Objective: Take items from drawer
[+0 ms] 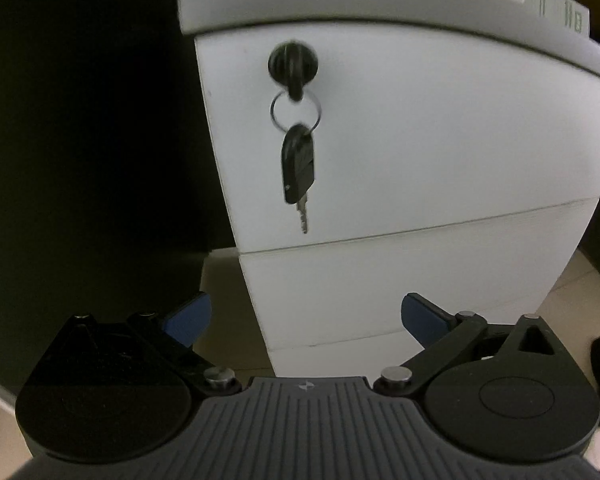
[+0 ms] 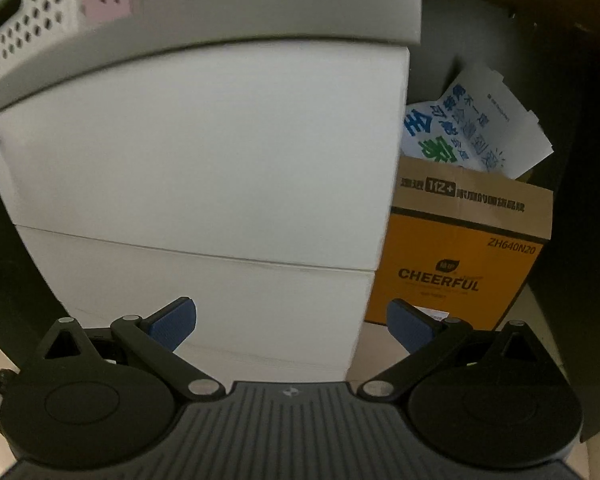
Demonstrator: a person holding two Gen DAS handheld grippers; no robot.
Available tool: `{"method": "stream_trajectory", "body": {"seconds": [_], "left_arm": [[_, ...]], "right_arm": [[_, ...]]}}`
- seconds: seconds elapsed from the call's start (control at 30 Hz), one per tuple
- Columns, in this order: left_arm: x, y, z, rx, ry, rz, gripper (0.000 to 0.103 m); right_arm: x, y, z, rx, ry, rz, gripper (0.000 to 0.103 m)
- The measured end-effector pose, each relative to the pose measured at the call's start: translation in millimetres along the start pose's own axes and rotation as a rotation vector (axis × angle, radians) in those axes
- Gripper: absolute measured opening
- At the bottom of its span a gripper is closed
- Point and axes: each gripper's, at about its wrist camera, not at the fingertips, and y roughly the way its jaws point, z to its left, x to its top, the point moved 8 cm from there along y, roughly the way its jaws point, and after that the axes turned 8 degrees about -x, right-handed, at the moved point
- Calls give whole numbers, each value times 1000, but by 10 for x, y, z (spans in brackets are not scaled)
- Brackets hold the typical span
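A white drawer cabinet (image 1: 420,140) stands in front of me, its drawers shut; it also shows in the right wrist view (image 2: 220,152). A black key (image 1: 293,66) sits in the top drawer's lock at the upper left, with a second key (image 1: 298,164) hanging from its ring. My left gripper (image 1: 306,316) is open and empty, a short way in front of the lower drawers. My right gripper (image 2: 292,324) is open and empty, facing the cabinet's right half. The drawers' contents are hidden.
An orange and brown cardboard box (image 2: 460,260) marked CHEERFUL stands right of the cabinet, with a printed white paper bag (image 2: 476,128) sticking out of it. A perforated white basket (image 2: 24,28) sits on the cabinet's grey top (image 2: 260,12). Dark space lies left of the cabinet.
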Motion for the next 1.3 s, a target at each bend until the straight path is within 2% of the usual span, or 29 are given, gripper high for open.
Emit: {"method": "stream_trajectory", "body": {"seconds": [0.13, 0.27, 0.33, 0.5, 0.63, 0.97, 1.17, 1.3], "left_arm": [[-14, 206, 122, -17, 25, 37, 92], [-29, 362, 235, -23, 11, 74, 76], [-12, 434, 280, -33, -2, 77, 73], [87, 578, 250, -72, 76, 62, 73], [146, 684, 181, -139, 85, 70, 74], [177, 738, 99, -116, 135, 88, 69], [191, 752, 49, -95, 152, 99, 66], [192, 765, 46, -111, 158, 86, 65]], "right_arm": [[11, 197, -78, 27, 3, 14, 103], [47, 347, -95, 48, -20, 8, 103], [69, 412, -73, 70, -34, 4, 103], [186, 520, -26, 124, -68, -26, 103], [227, 598, -31, 156, -77, -27, 103], [276, 646, -78, 181, -61, 1, 101], [270, 628, -101, 216, -92, 26, 101], [202, 634, -164, 212, -110, 10, 95]]}}
